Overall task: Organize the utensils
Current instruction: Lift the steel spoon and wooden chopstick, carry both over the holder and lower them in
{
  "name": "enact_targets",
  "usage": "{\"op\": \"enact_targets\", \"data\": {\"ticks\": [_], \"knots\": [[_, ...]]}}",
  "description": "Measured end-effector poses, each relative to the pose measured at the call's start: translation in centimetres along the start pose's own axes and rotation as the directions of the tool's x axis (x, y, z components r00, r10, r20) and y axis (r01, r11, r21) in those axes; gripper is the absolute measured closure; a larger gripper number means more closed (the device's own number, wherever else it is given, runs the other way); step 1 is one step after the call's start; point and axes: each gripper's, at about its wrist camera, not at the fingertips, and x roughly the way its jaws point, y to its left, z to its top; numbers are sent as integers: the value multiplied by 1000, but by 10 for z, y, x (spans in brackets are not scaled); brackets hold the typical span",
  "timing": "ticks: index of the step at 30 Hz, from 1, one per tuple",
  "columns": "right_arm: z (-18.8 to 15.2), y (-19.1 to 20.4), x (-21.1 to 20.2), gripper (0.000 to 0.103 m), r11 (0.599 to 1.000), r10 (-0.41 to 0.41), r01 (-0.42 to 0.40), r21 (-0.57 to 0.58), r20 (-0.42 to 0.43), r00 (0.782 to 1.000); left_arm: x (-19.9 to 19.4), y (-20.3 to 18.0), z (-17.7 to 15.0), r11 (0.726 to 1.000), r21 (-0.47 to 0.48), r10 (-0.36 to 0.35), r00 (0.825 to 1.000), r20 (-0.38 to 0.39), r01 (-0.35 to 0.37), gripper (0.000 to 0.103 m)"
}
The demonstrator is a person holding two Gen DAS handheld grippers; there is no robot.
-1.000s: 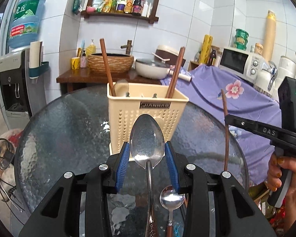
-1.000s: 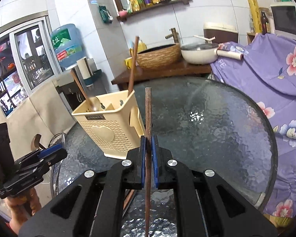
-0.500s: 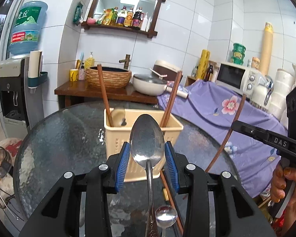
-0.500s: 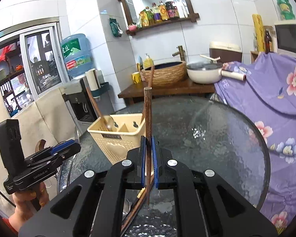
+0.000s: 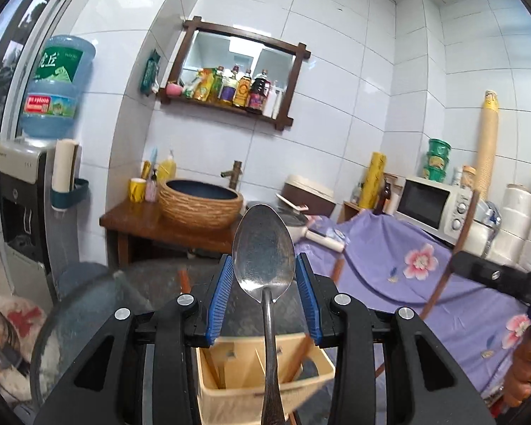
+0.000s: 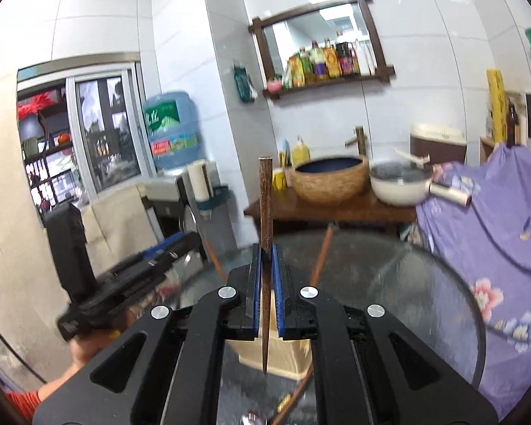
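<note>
Bright, even indoor light on both views, white glossy wall tiles carrying soft sheen. Daylight through the dark-framed window at left. Ceiling lamp mirrored in the wood-framed wall mirror. Strong fisheye bending, black vignette at all corners. Sharp on the shiny metal spoon bowl, faint glare there. Motion blur across the round textured glass table and the smeared black handheld left gripper in the right view.

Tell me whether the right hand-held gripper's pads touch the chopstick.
Touching. The right wrist view shows the right hand-held gripper with both blue pads pressed against the brown chopstick held upright between them.
</note>
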Motion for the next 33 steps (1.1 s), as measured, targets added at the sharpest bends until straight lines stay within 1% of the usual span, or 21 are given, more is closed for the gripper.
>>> {"op": "enact_targets", "data": {"ticks": [5, 8, 11, 14, 16, 18, 20, 25, 26, 29, 33], "knots": [[31, 0, 24, 96, 999, -30, 30, -11, 15, 999, 33, 0, 10, 999, 22, 49, 999, 22, -49, 67], [40, -2, 39, 96, 999, -44, 44, -16, 19, 999, 43, -2, 10, 998, 33, 55, 998, 44, -56, 67], [41, -7, 55, 96, 998, -62, 62, -10, 7, 998, 51, -4, 4, 994, 64, 80, 994, 74, -85, 67], [31, -12, 66, 96, 998, -61, 61, 6, -14, 998, 57, -5, -7, 993, 74, 89, 994, 65, -93, 67], [22, -13, 71, 96, 997, -71, 71, -8, -20, 997, 57, -4, -15, 991, 77, 101, 992, 77, -107, 67], [13, -11, 75, 96, 996, -82, 81, -36, -27, 996, 56, -5, -24, 987, 100, 118, 988, 101, -128, 67], [7, -9, 77, 96, 995, -90, 89, -53, -23, 996, 57, -7, -28, 982, 121, 131, 983, 126, -146, 67], [-4, -5, 81, 96, 993, -94, 92, -79, -27, 995, 60, -6, -31, 979, 117, 146, 979, 145, -164, 67], [-6, -4, 82, 96, 993, -93, 90, -81, -29, 995, 61, -7, -32, 980, 120, 142, 980, 138, -159, 67], [-13, -5, 83, 96, 992, -95, 91, -87, -35, 995, 63, -7, -40, 975, 136, 157, 979, 132, -175, 67], [-21, -8, 82, 96, 994, -86, 82, -74, -43, 995, 57, -1, -49, 981, 112, 146, 982, 119, -159, 67]]}}
